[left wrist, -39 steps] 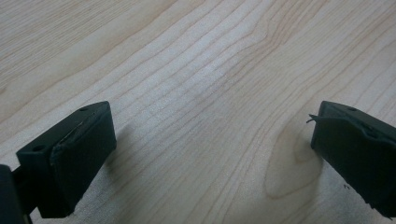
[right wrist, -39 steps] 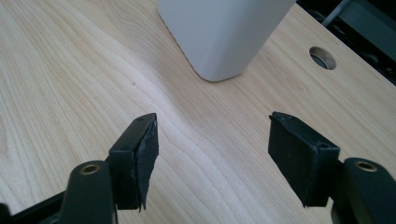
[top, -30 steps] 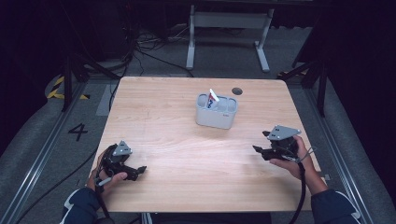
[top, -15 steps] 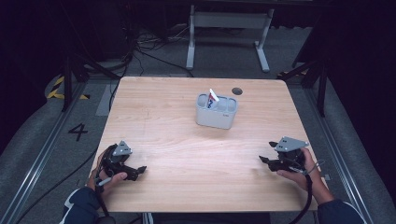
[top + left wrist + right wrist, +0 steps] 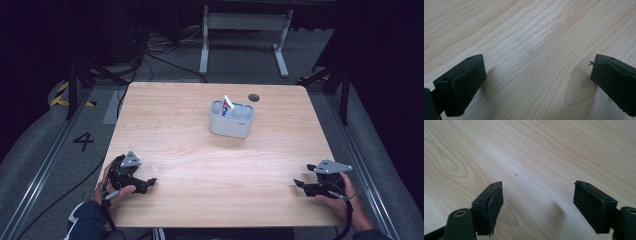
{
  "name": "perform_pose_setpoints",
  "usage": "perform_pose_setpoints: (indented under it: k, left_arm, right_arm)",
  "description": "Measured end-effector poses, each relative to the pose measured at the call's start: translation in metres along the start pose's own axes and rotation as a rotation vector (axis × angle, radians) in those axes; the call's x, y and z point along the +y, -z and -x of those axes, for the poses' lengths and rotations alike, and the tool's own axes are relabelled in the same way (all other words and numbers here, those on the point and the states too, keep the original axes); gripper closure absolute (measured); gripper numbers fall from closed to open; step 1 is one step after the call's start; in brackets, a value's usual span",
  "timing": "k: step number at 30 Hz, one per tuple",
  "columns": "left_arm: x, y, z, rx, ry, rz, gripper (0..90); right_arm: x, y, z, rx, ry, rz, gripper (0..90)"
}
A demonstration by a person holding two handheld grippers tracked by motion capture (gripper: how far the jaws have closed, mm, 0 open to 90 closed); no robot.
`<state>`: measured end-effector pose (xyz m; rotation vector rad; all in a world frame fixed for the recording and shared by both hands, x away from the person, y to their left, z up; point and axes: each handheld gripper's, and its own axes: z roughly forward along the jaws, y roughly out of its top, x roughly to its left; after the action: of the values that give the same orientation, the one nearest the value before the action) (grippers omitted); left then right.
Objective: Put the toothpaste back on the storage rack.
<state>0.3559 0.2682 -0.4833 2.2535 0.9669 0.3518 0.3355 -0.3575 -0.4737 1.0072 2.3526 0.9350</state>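
Grey plastic, moulded in compartments: the holder [image 5: 231, 119] stands upright on the bench [image 5: 200, 165], well ahead of both sets of fingers and roughly midway between them. A white tube [image 5: 227, 106] with red and blue print leans in one of its rear compartments, tip upward; which compartment exactly cannot be told.

Judgement on handling: the holder looks light, rigid and smooth-walled, so it could slide on the wood if pushed. Its rim or a dividing wall offers the surest hold. The tube appears light and somewhat soft; grip across its upper body, gently, and lift straight up so the holder is not dragged over.

Left gripper [image 5: 145, 184]: fingers spread wide, holding nothing, low over bare wood. Right gripper [image 5: 300, 186]: fingers likewise wide apart and empty, pointed inward across the bench.

Views compared: the high view gives the holder, the tube and a dark round hole [image 5: 254, 97] just beyond them. The left gripper view and right gripper view give the pad faces and wood grain between the fingers, confirming nothing is gripped.
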Motion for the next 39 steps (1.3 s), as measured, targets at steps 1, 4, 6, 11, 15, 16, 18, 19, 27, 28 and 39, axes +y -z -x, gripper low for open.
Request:
perform_pose_setpoints:
  k: [1, 4, 6, 11, 15, 16, 18, 19, 27, 28, 39]
  left_arm:
    - [0.0, 0.0, 0.0, 0.0, 0.0, 0.0, 0.4]
    - [0.0, 0.0, 0.0, -0.004, -0.001, -0.003, 0.3]
    - [0.0, 0.0, -0.001, -0.006, -0.002, -0.006, 0.2]
    - [0.0, 0.0, -0.001, -0.004, -0.006, -0.001, 0.2]
    - [0.0, 0.0, -0.001, -0.005, -0.005, -0.003, 0.2]
    - [0.0, 0.0, -0.001, -0.005, -0.004, 0.0, 0.2]
    - [0.0, 0.0, -0.001, -0.005, -0.004, -0.003, 0.2]
    - [0.0, 0.0, -0.001, -0.005, -0.005, -0.003, 0.2]
    - [0.001, -0.001, -0.002, -0.004, -0.01, -0.004, 0.2]
    - [0.001, -0.001, -0.002, -0.003, -0.009, -0.002, 0.2]
    - [0.002, -0.001, -0.001, -0.003, -0.001, -0.004, 0.2]
  right_arm:
    - [-0.005, 0.001, 0.002, 0.0, -0.004, 0.001, 24.8]
    - [-0.015, 0.005, 0.007, 0.004, -0.051, 0.013, 22.8]
    - [-0.019, 0.006, 0.01, -0.009, -0.081, 0.016, 20.9]
    - [-0.024, 0.004, 0.016, 0.019, -0.136, 0.021, 17.5]
    - [-0.024, 0.003, 0.016, 0.02, -0.135, 0.022, 17.2]
    - [-0.024, 0.003, 0.016, 0.019, -0.135, 0.022, 17.0]
    - [-0.024, 0.003, 0.016, 0.016, -0.136, 0.021, 16.6]
    - [-0.024, 0.003, 0.016, 0.016, -0.135, 0.021, 16.4]
    - [-0.024, 0.004, 0.016, 0.005, -0.148, 0.018, 15.2]
    - [-0.024, 0.004, 0.016, 0.005, -0.149, 0.018, 15.2]
    - [-0.024, 0.003, 0.017, 0.01, -0.145, 0.017, 14.6]
